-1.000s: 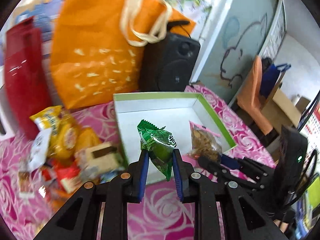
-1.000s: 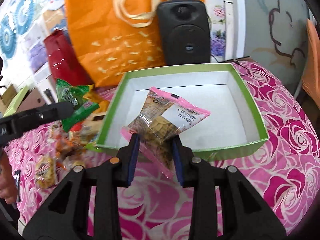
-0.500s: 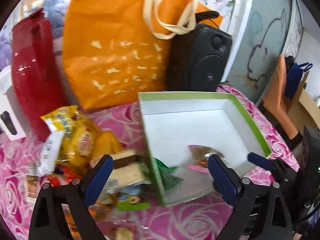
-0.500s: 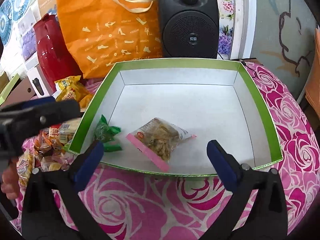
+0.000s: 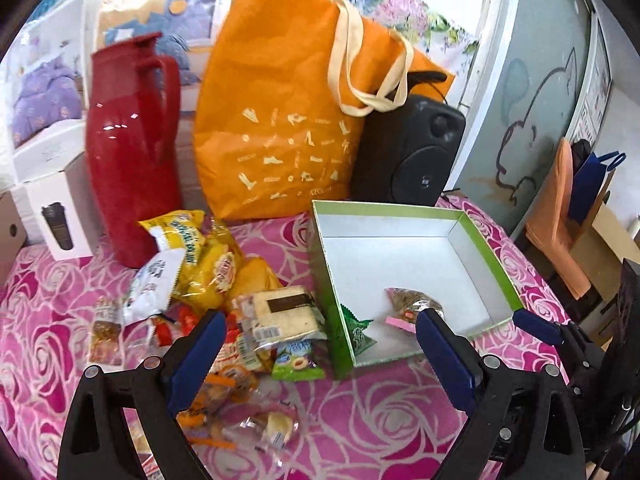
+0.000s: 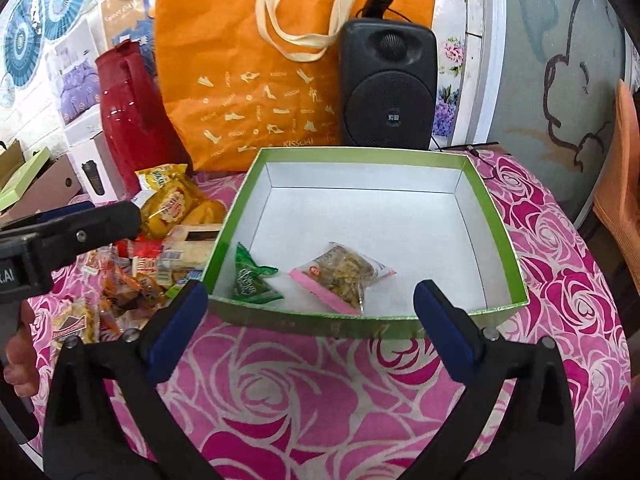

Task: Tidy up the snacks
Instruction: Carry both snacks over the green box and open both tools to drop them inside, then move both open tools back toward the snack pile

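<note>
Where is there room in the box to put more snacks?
The box floor is bare at the back and right, beside the walls. The near left corner is taken by the green packet and the pink-edged packet. Left of the box, the snack pile crowds the tablecloth.

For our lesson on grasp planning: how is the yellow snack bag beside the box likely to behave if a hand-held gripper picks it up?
The yellow bag looks puffy and creased, so it is probably light and would crumple rather than stay stiff. Its glossy film may slip between the pads. It leans on other packets in the pile, so lifting it would likely shift its neighbours.
</note>
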`<state>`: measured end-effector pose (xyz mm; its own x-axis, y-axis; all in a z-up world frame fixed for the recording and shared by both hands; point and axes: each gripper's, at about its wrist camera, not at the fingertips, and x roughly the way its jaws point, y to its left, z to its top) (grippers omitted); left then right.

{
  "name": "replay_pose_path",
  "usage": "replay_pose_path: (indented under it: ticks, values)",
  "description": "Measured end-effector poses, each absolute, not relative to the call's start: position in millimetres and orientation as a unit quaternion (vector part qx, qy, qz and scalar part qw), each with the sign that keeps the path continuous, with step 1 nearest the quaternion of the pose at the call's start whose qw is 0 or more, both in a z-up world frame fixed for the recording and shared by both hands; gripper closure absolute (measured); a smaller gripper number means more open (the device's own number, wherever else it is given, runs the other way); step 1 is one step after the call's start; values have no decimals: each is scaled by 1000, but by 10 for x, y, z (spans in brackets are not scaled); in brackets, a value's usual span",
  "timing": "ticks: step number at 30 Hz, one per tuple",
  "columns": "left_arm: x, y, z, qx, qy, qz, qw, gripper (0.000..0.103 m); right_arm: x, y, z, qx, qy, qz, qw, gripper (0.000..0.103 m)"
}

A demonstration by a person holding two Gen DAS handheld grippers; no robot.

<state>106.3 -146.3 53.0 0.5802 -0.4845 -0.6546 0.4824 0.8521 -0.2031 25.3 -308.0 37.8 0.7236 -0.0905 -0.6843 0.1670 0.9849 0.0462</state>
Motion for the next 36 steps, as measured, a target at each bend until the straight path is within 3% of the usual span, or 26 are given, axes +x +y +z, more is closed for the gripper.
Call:
replay_pose_path:
  ticks: [16,25,36]
  values:
    - [388,-742,524,17,350,-222,910,5,-293,-2572,594,73,307,23,949,1]
    - [297,153,-142,-25,424,-146,894,5,-54,-2095,235,73,375,102,918,1]
    - [505,168,-435,-38,453,-169,875,6,292,-1794,-129,29,412,128,902,1]
